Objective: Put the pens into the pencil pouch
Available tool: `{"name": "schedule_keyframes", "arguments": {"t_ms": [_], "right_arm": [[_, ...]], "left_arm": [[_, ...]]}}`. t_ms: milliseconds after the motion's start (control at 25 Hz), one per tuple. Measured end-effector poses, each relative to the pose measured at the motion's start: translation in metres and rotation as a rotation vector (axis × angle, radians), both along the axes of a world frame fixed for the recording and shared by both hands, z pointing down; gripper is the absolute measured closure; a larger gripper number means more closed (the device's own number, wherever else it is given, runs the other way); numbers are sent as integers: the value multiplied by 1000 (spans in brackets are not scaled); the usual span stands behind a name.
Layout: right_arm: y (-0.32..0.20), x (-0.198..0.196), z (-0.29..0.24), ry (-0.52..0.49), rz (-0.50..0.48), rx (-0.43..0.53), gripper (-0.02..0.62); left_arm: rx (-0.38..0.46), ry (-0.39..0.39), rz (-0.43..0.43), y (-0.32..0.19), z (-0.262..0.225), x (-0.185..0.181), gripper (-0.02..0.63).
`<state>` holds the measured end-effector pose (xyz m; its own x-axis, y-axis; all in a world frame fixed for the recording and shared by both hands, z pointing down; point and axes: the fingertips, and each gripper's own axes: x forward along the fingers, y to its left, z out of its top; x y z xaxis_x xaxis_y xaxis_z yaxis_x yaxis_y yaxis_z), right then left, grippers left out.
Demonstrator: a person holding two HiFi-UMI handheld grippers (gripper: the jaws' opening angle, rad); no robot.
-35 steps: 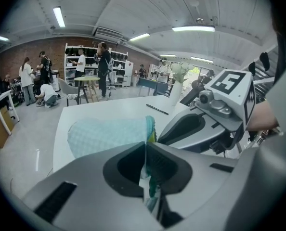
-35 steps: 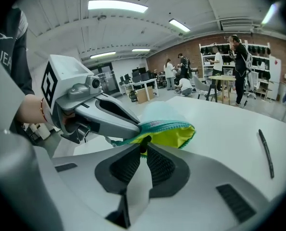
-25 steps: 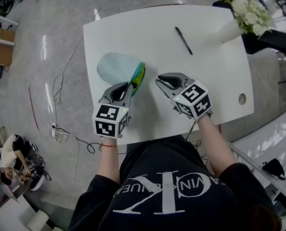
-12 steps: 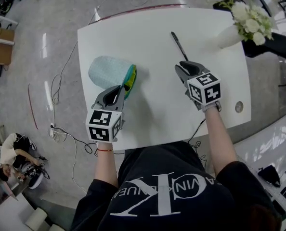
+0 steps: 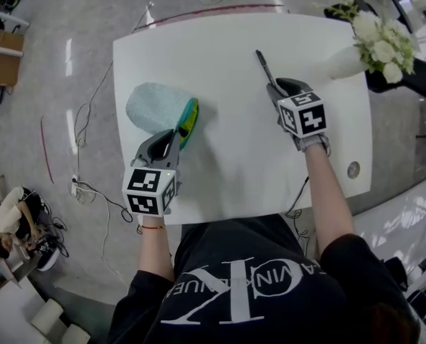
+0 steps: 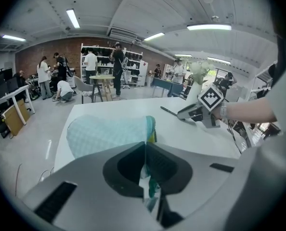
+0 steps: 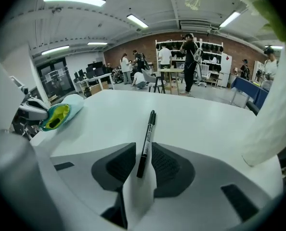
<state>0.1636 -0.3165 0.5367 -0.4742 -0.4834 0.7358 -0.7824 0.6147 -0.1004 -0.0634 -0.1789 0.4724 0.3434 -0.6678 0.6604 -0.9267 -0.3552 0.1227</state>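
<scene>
Pinching the rim of the pencil pouch (image 5: 155, 106), the left gripper (image 5: 175, 137) has its jaws closed tight on the teal fabric edge, and the yellow-lined mouth faces toward the right gripper (image 7: 144, 149). That gripper sits low at the 1 pen (image 7: 148, 129) in sight, which lies flat on the white table (image 5: 227, 163), well apart from the pouch. Its jaws stand a narrow gap apart on either side of the pen's near end. A sliver of table shows beside the barrel, so the pen is probably not clamped yet. By my reading the task is early: grasp, carry and insertion all remain. Whether the pouch already holds any pens cannot be made out.
</scene>
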Motion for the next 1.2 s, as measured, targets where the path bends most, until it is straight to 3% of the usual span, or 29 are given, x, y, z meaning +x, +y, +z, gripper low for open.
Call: {"name": "schedule_keyframes", "arguments": {"t_ms": [640, 1200], "right_arm": [[0, -2, 6, 35, 5, 35, 546], [70, -48, -41, -111, -81, 25, 548]], "left_arm": [[5, -22, -21, 14, -6, -7, 594], [23, 21, -22, 22, -9, -11, 593]]}}
